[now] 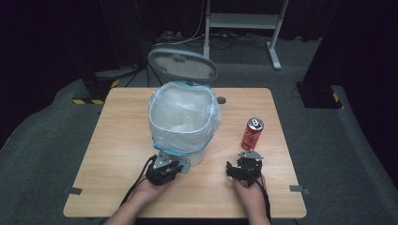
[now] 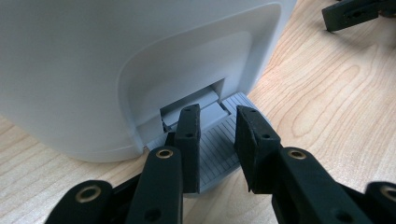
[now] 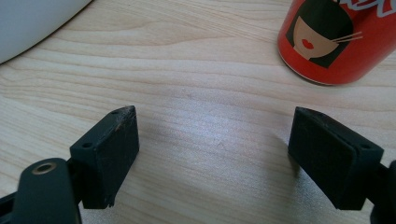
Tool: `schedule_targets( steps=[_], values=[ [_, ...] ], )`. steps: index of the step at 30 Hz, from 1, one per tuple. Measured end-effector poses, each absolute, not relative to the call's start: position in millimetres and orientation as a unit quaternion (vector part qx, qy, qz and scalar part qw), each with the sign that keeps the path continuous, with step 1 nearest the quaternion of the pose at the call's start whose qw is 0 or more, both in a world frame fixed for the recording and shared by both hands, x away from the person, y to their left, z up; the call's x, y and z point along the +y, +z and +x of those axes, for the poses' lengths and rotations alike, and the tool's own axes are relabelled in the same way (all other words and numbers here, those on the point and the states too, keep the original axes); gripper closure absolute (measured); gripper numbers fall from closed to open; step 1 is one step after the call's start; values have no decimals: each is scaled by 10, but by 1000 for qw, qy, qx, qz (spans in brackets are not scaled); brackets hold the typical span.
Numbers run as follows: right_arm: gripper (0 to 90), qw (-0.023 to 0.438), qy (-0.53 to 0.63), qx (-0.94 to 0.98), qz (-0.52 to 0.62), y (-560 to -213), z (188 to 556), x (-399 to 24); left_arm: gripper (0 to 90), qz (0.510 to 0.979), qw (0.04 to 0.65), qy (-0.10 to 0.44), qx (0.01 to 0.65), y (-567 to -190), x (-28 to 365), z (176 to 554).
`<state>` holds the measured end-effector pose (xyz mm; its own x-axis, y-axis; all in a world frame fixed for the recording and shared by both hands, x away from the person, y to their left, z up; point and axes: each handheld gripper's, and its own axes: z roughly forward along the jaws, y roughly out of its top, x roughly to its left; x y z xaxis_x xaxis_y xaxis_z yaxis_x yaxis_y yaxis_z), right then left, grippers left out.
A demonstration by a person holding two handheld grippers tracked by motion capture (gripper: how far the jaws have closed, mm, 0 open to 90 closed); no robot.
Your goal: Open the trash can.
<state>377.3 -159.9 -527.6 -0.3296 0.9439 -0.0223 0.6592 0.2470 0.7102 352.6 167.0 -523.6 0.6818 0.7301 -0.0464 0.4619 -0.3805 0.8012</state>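
Observation:
A white pedal bin [image 1: 184,123] with a clear liner stands mid-table, its lid [image 1: 182,65] tipped up and back. My left gripper [image 1: 179,165] rests at the bin's front base. In the left gripper view its jaws [image 2: 218,123] lie on top of the grey ribbed pedal [image 2: 215,154], a narrow gap between them and nothing held. A red drink can [image 1: 252,133] stands upright to the right of the bin. My right gripper [image 1: 237,163] sits low over the table just in front of the can [image 3: 336,37], wide open [image 3: 212,126] on bare wood.
The wooden table [image 1: 122,140] has free surface on both sides of the bin. The right gripper's jaw tip [image 2: 350,11] shows at the top right of the left gripper view. A white desk frame [image 1: 244,21] and cables lie on the floor beyond.

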Motion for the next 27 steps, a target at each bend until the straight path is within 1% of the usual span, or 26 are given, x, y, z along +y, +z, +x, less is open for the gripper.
schedule_targets(
  steps=[10, 19, 21, 22, 23, 27],
  values=[
    [159, 229, 308, 755, 532, -5275, 3771, -1600, 706, 814, 423, 150, 368, -5236, 1681, 3542],
    [133, 227, 306, 763, 522, -5270, 3769, -1606, 706, 814, 423, 150, 369, -5235, 1680, 3544],
    [134, 236, 294, 769, 516, -5235, 3758, -1603, 706, 814, 423, 150, 368, -5235, 1679, 3544],
    [134, 249, 298, 765, 514, -5185, 3749, -1640, 706, 814, 423, 150, 368, -5235, 1678, 3543],
    [134, 249, 298, 765, 514, -5185, 3749, -1640, 706, 814, 423, 151, 368, -5235, 1677, 3543],
    [132, 266, 328, 735, 530, -5049, 3763, -1766, 697, 816, 421, 151, 365, -5234, 1674, 3540]
  ],
)
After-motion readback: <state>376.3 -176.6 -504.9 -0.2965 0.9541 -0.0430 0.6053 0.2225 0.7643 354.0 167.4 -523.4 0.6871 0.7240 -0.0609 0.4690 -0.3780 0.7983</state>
